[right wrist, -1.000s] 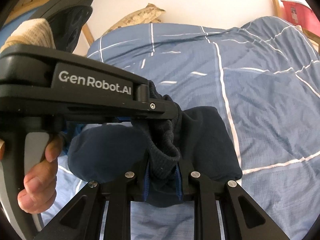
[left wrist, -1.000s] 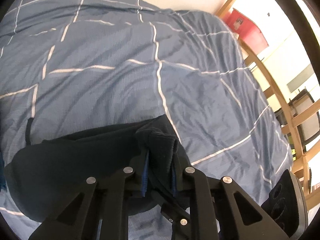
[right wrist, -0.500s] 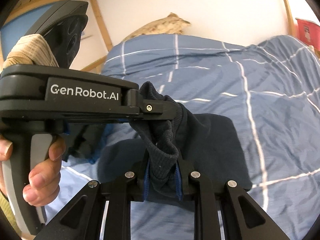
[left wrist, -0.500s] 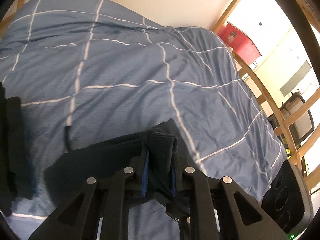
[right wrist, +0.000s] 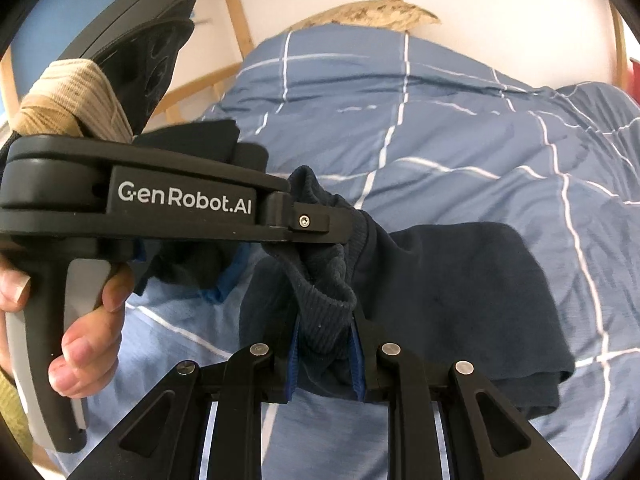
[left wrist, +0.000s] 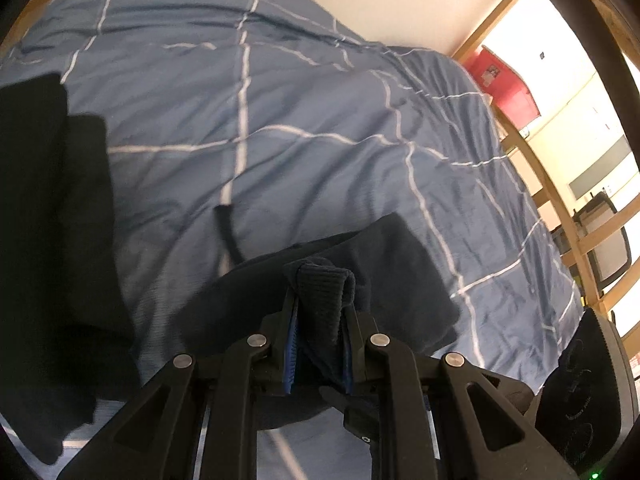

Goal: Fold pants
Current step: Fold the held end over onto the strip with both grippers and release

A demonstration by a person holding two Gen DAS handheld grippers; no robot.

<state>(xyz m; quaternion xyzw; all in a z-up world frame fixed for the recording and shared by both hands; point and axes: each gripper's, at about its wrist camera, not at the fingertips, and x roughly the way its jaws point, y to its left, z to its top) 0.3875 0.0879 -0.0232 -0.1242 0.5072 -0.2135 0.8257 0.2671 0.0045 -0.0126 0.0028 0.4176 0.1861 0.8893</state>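
Both black tongs, left [left wrist: 320, 320] and right [right wrist: 325, 344], clench the ribbed knit cuff of the dark navy cotton pants [right wrist: 472, 292], which sag softly onto the crumpled blue white-checked duvet [right wrist: 460, 128].

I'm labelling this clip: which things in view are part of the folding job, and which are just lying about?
Job: navy pants; left tool and right tool, both clamped on their ribbed hem.

Lying about: dark clothes pile, checked duvet, red box, chair.
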